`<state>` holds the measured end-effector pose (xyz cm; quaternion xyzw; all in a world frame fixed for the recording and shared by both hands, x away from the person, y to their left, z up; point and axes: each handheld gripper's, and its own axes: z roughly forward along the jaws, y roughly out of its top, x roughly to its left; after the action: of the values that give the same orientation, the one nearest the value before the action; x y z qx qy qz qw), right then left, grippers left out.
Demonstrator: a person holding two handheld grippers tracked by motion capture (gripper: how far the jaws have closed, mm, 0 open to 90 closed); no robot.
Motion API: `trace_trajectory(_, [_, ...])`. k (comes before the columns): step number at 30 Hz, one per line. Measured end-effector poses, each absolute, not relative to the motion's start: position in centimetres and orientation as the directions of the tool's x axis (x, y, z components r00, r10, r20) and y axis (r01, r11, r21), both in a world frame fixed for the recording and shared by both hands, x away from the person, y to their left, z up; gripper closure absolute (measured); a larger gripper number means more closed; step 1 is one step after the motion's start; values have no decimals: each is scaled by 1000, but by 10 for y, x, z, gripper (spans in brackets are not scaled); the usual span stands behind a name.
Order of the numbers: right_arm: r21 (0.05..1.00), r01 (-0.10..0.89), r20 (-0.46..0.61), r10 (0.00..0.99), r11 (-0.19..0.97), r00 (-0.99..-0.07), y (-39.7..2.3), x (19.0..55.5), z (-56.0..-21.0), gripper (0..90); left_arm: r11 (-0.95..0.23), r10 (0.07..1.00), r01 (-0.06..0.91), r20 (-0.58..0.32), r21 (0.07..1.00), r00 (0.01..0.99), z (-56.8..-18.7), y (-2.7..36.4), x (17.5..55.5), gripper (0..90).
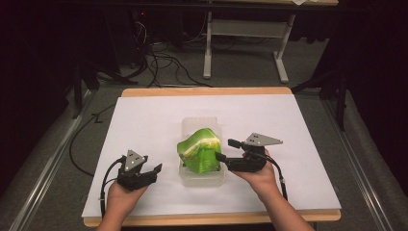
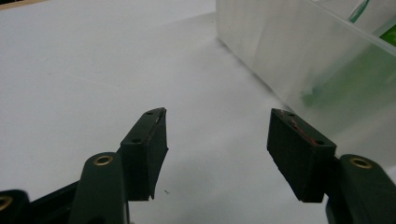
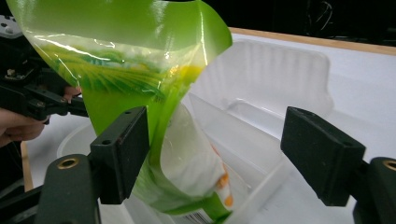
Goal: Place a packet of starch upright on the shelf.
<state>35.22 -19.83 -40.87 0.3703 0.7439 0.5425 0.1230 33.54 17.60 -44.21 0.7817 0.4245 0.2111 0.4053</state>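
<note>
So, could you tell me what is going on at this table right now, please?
A person holds a black two-jaw gripper in each hand over a white-covered table. A crumpled green plastic pouch sits in a clear rectangular plastic container at the centre. The right gripper is open at the pouch, one jaw against it, not clamped. The left gripper is open and empty, resting on the table just left of the container.

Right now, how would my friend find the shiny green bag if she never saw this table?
Start at the big white table, then go to the clear plastic box in its middle. The green bag stands in the box's near end, beside the right gripper. It is the one bright, colourful thing there; everything else is white, clear or black.
</note>
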Motion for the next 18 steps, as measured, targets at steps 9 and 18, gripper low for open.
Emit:
trace_trajectory(9, [903,396,140,753,170,-643,-234,337,-407,224,-312,835,493,-13,812,551,-442,176,335,385])
trace_trajectory(18, [897,415,72,873,154,-481,-289,330,-415,234,-307,838,492,-14,815,545,-442,178,336,385])
